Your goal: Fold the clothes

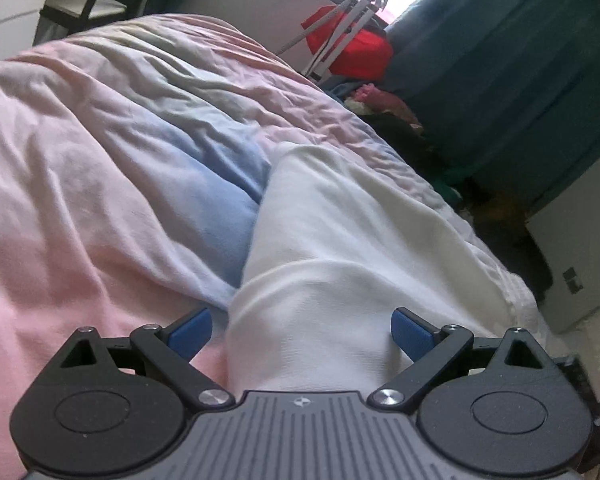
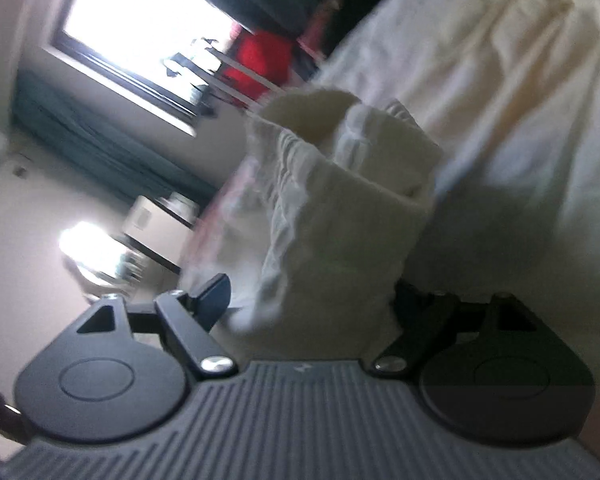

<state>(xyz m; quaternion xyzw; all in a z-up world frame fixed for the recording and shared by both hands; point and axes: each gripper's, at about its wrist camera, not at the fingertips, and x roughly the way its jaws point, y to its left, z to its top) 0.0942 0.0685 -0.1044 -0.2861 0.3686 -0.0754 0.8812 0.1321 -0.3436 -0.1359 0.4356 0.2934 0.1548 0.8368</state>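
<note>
A white garment [image 1: 340,240] lies along the right side of a bed covered by a pastel pink and blue duvet [image 1: 100,140]. My left gripper [image 1: 302,334] stands open low over the garment's near end. The cloth runs between its blue pads [image 1: 192,332], and neither pad presses on it. In the tilted, blurred right wrist view, a bunched part of the white garment [image 2: 340,200] with a gathered hem rises between the jaws of my right gripper [image 2: 312,300]. That gripper is open: its left finger [image 2: 216,292] stands apart from the cloth, and the right finger is partly hidden behind it.
Beyond the bed's far edge stand a drying rack with a red item [image 1: 352,48], a pile of clothes [image 1: 380,100] and a dark blue curtain [image 1: 500,80]. A white cabinet [image 1: 572,260] sits at the right. A bright window [image 2: 140,12] shows in the right wrist view.
</note>
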